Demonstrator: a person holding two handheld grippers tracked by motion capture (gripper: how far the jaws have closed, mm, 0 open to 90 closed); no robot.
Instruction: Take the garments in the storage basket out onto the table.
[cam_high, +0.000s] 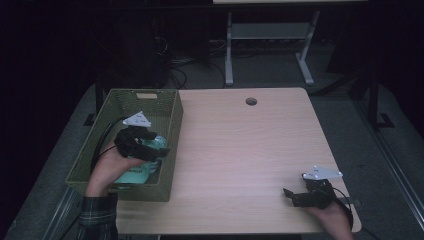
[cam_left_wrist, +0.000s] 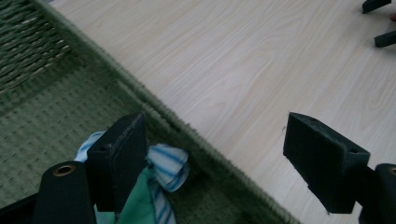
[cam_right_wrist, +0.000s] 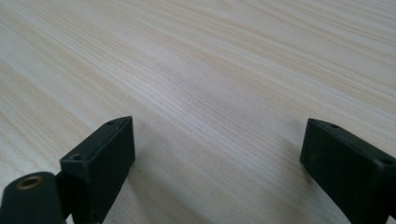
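A green woven basket (cam_high: 172, 131) sits at the table's left edge. Inside it lies a bundle of green and blue-striped cloth (cam_high: 134, 175), which the left gripper view shows just past one jaw (cam_left_wrist: 163, 164). My left gripper (cam_high: 159, 148) hovers over the basket's right wall (cam_left_wrist: 159, 105), open, with its jaws wide apart and nothing between them (cam_left_wrist: 212, 161). My right gripper (cam_high: 289, 196) rests low on the bare wood at the front right, open and holding nothing (cam_right_wrist: 217, 161).
The light wooden table (cam_high: 245, 145) has a round cable hole (cam_high: 251, 101) near its far edge. Beyond it stands a white desk frame (cam_high: 267, 42) on a dark floor with cables. The right gripper's jaws appear at the top right of the left gripper view (cam_left_wrist: 380, 21).
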